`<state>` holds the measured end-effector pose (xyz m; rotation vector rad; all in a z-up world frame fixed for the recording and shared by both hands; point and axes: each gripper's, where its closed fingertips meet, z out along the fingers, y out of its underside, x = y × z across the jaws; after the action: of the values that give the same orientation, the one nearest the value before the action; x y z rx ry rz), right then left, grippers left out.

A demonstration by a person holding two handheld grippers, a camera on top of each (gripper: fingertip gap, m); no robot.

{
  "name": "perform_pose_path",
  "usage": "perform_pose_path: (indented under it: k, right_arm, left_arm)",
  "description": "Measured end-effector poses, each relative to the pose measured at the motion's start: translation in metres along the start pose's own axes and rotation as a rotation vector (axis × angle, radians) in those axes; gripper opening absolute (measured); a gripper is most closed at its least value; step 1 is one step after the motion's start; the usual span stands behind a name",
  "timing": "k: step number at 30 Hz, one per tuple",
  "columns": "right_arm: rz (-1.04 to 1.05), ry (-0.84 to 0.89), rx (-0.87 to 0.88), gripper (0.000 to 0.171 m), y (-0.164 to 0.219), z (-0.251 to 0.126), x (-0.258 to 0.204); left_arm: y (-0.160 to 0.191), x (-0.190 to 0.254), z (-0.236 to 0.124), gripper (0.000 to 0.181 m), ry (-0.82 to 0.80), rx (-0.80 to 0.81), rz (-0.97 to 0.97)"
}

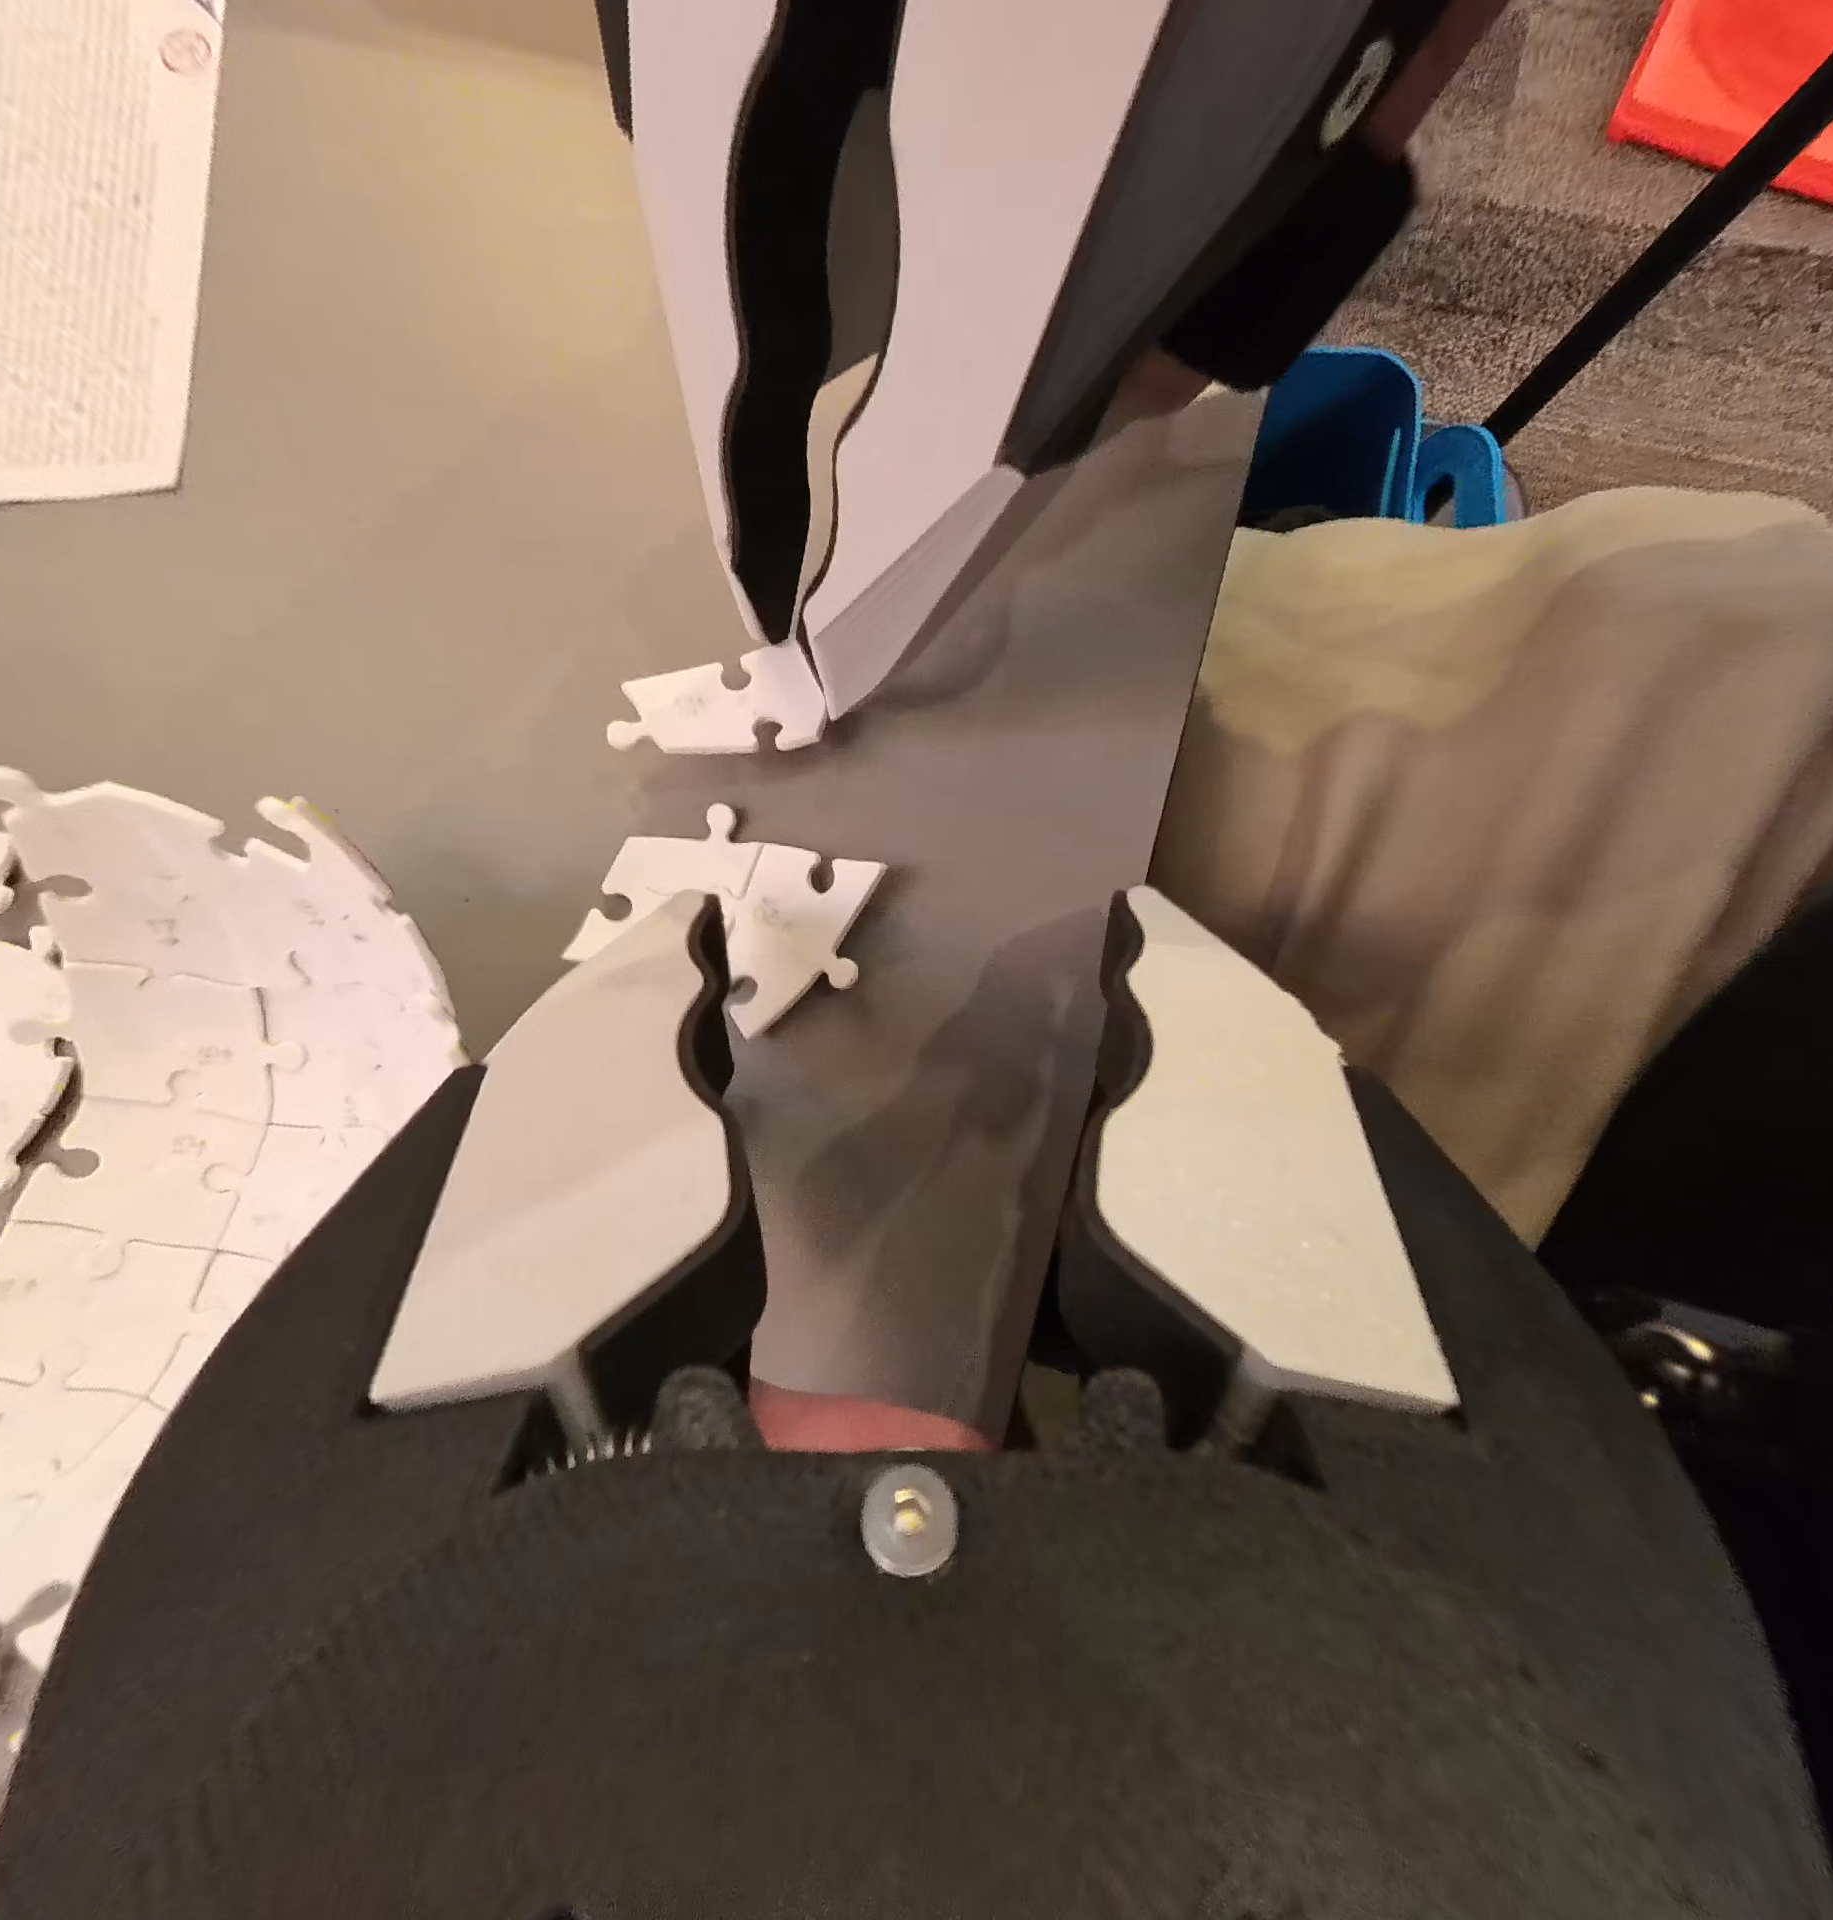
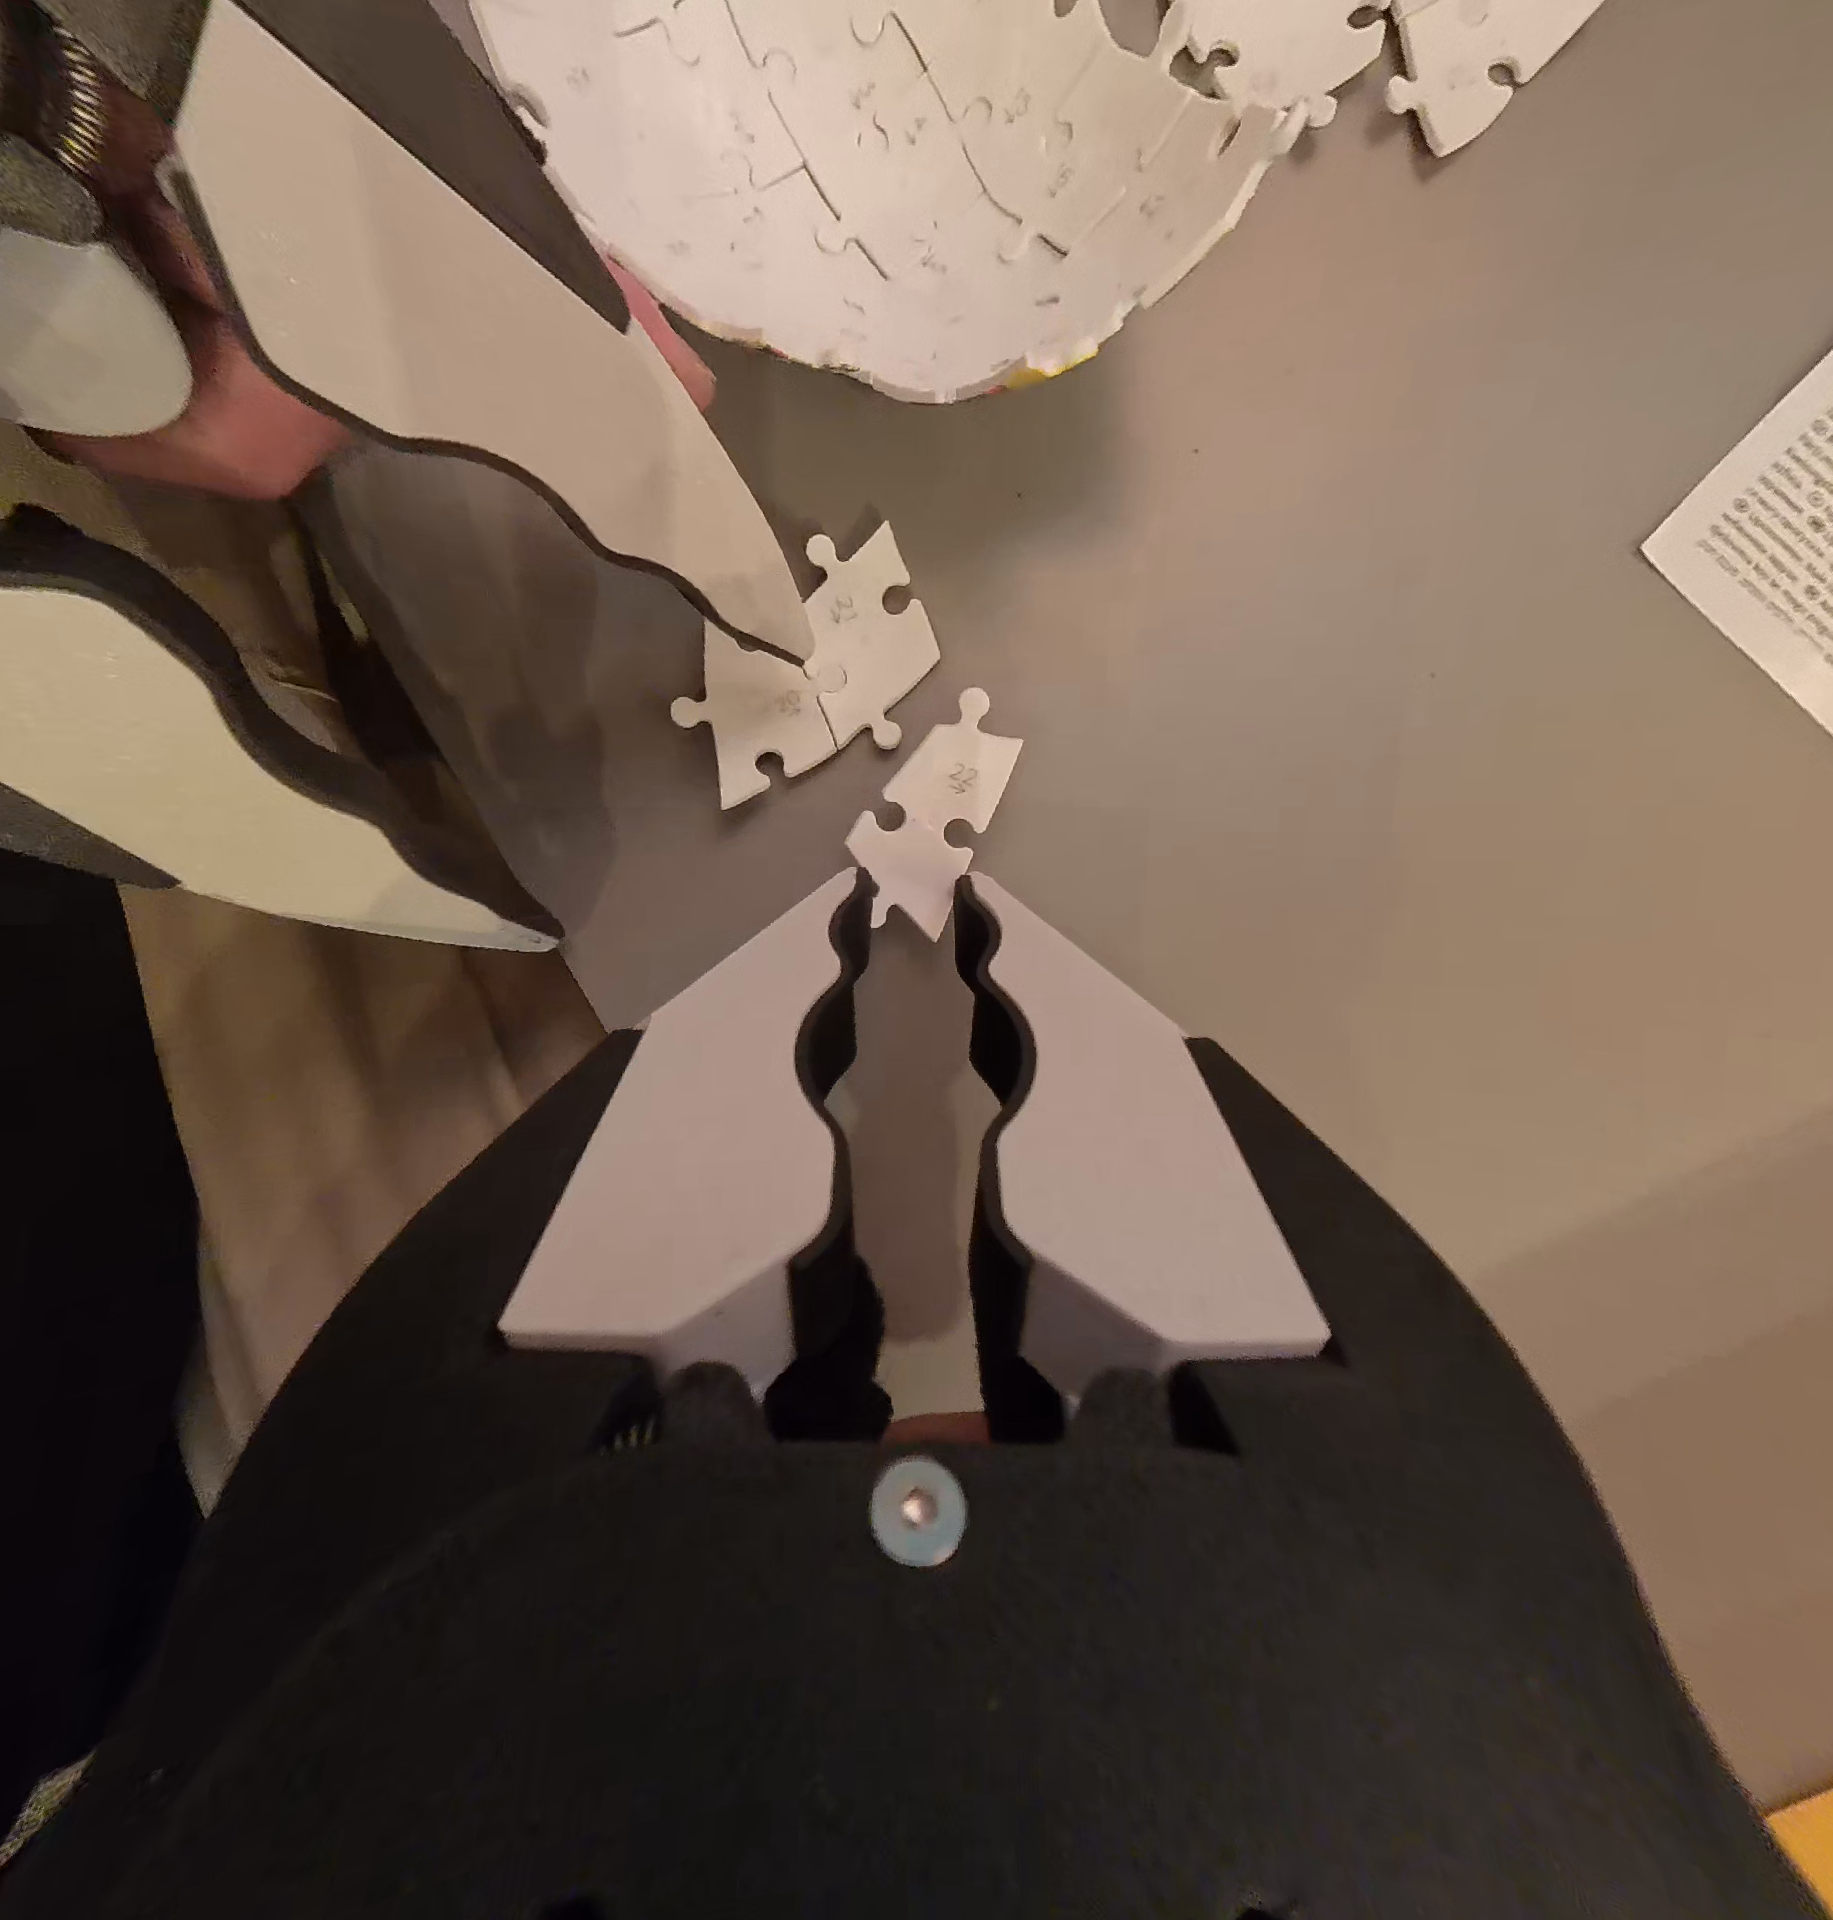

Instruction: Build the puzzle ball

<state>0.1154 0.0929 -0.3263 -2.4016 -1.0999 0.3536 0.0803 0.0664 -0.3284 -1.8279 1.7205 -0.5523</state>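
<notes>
A half-built white puzzle ball shell point(image 1: 216, 1060) lies on the grey table at the left; it also shows at the top of the right wrist view point(image 2: 891, 156). My right gripper point(image 2: 912, 883) is shut on a joined pair of white pieces point(image 2: 943, 800), held just above the table; this pair point(image 1: 714, 712) hangs from the right gripper point(image 1: 792, 649) in the left wrist view. A second joined pair point(image 1: 787, 904) lies flat on the table. My left gripper point(image 1: 917, 909) is open, and one fingertip point(image 2: 777, 613) presses on that second pair point(image 2: 850, 665).
A printed paper sheet point(image 1: 60, 239) lies on the table beyond the pieces, also in the right wrist view point(image 2: 1785, 582). Loose pieces point(image 2: 1452, 94) lie by the shell. The table edge runs close on the right, with a beige cloth point(image 1: 1514, 831) beyond it. Across from one pair of fingers to the other is roughly 5 centimetres.
</notes>
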Motion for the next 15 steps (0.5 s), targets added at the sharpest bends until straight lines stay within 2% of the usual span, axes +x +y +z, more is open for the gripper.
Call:
perform_pose_path:
  k: [8, 15]
  right_arm:
    - [-0.214, 0.032, 0.029, 0.014, -0.003, -0.016, -0.005]
    - [-0.407, 0.050, 0.117, 0.014, -0.019, -0.031, -0.019]
  left_arm:
    - [-0.030, -0.010, -0.011, 0.064, 0.013, 0.151, -0.116]
    - [-0.041, -0.028, -0.021, 0.037, 0.051, 0.233, -0.320]
